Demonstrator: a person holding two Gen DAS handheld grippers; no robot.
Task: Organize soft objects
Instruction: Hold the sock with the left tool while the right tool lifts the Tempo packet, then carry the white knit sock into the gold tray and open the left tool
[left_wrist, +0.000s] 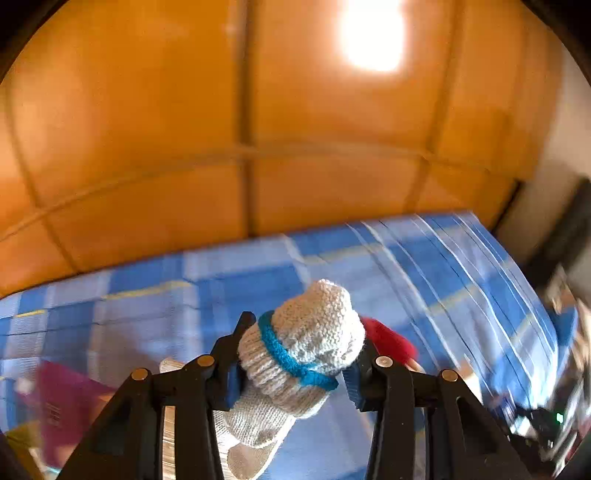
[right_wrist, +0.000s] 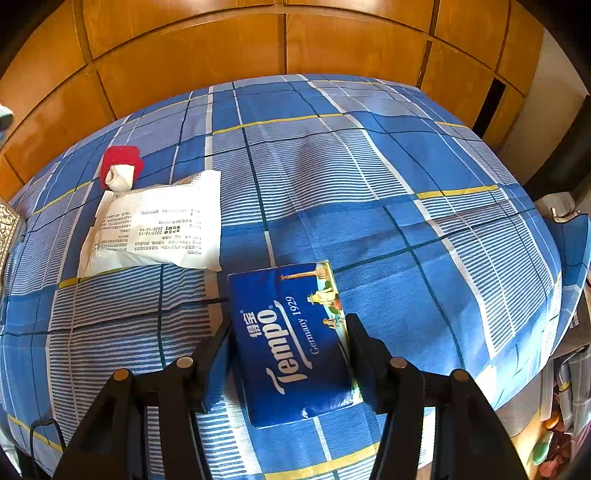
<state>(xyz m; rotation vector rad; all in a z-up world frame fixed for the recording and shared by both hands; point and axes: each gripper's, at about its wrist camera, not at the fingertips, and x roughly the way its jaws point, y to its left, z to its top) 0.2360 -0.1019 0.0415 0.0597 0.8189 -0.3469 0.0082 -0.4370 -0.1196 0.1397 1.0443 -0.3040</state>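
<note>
Pinched between the two black fingers of the left gripper (left_wrist: 291, 363): a rolled pale-grey knitted sock with a teal band (left_wrist: 301, 347), held up above the blue plaid bedsheet (left_wrist: 147, 306), toe end bulging forward past the fingertips, ribbed cuff trailing down and back toward the camera. Chunky knit, off-white to grey, the teal stripe wrapped slantwise around the middle. Just behind the right finger, a blurred red soft shape (left_wrist: 388, 339), partly hidden. Much motion blur across the sheet and the orange wooden wall panels (left_wrist: 147, 129) beyond. In the right wrist view, clamped between the fingers of the right gripper (right_wrist: 290, 343): a dark-blue soft pack of Tempo tissues (right_wrist: 291, 343), lying flat on the blue plaid bedsheet (right_wrist: 369, 184), long side running away from the camera, white lettering along its top, a pale picture strip down its right edge. Further off to the left, a white printed plastic pouch (right_wrist: 159, 225) flat on the sheet, and touching its far corner a red-and-white rolled sock (right_wrist: 120, 168). Same orange wooden wall panels (right_wrist: 184, 55) behind the bed.
</note>
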